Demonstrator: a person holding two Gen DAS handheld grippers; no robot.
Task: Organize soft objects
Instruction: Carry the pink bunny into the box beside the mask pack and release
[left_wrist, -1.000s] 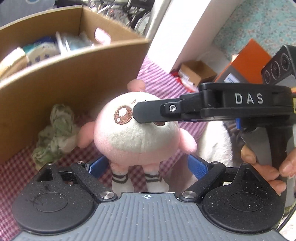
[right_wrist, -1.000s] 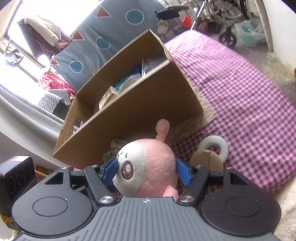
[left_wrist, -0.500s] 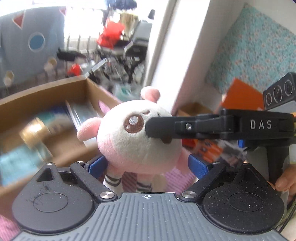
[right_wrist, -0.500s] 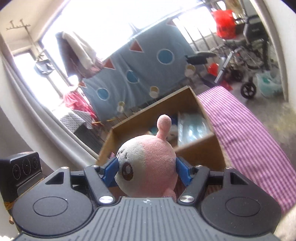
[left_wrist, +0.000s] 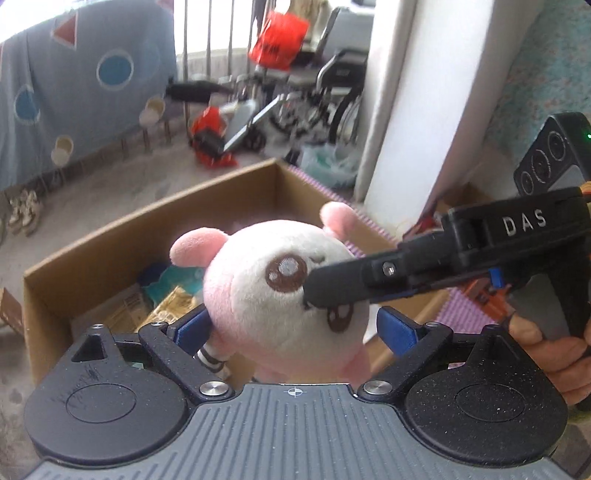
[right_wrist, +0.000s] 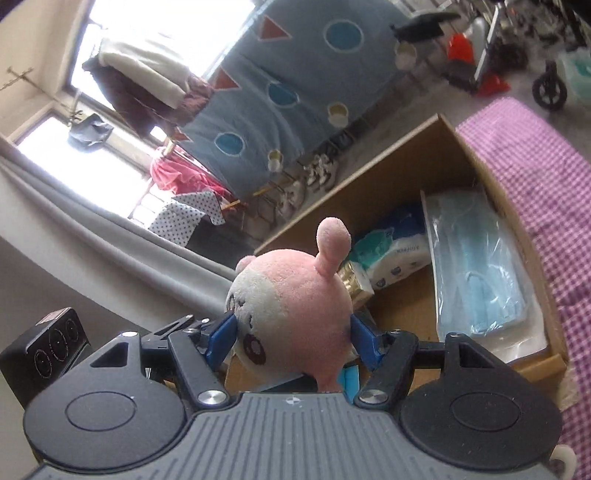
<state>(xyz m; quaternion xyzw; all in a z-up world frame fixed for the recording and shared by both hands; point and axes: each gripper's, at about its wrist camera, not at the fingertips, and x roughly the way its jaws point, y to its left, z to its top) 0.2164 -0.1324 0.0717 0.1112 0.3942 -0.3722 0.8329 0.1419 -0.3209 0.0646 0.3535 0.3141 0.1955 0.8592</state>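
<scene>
Left wrist view: plush toy (left_wrist: 280, 295) held over cardboard box (left_wrist: 110, 258), ready for dropping in.

Left gripper (left_wrist: 291, 328) apart, blue pads flanking without squeezing; right gripper (right_wrist: 290, 334) clamped on toy's head, carrying weight.

Your right hand-held gripper (left_wrist: 325, 295) covers part of the plush toy (left_wrist: 280, 291)'s face, and its legs vanish behind the left hand-held gripper (left_wrist: 291, 328). The box (right_wrist: 417, 177)'s front wall is hidden, and the distant clutter is blurred.
</scene>
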